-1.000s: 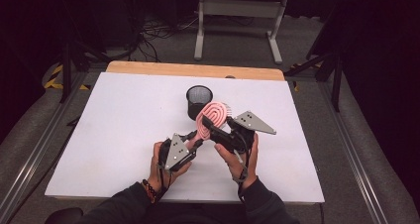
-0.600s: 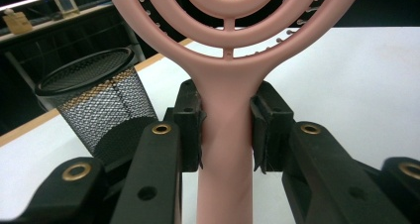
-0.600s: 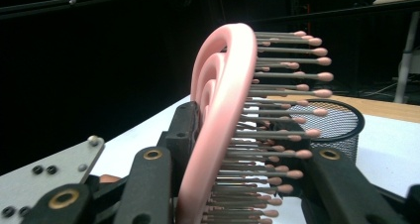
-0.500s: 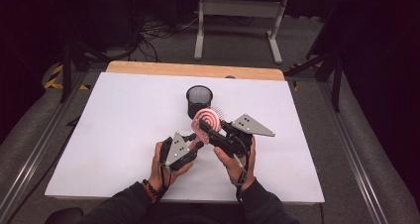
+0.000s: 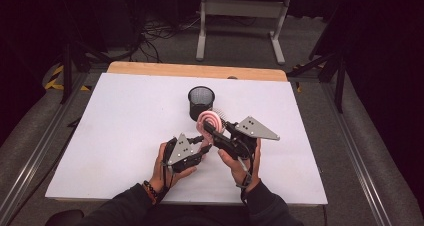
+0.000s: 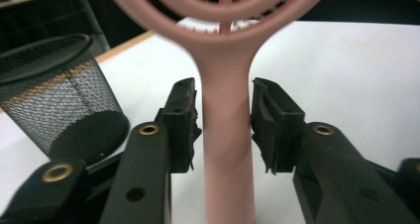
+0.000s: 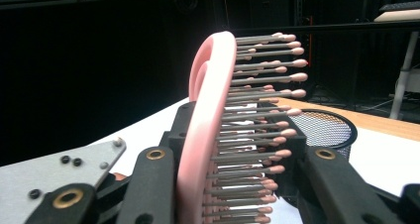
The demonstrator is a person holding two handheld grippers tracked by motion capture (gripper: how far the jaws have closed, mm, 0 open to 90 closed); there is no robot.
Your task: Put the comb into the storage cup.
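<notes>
A pink hairbrush (image 5: 209,120) with a round, ringed head is held up over the white table (image 5: 125,126), just in front of a black mesh cup (image 5: 201,102). My right gripper (image 5: 208,129) is shut on the brush head (image 7: 208,115), with the bristles pressed against one jaw. My left gripper (image 5: 202,143) stands open around the brush handle (image 6: 225,149), a narrow gap showing on each side of it. The mesh cup (image 6: 54,100) stands upright close behind, to the left in the left gripper view, and its rim (image 7: 327,127) shows behind the bristles in the right gripper view.
A wooden strip (image 5: 195,70) runs along the table's far edge. Beyond it are a metal stand (image 5: 240,16) and cables on the floor. Bare white surface lies to the left and right of both hands.
Hardly anything differs: the brush and both grippers have kept their places, with only a slight shift of the right hand.
</notes>
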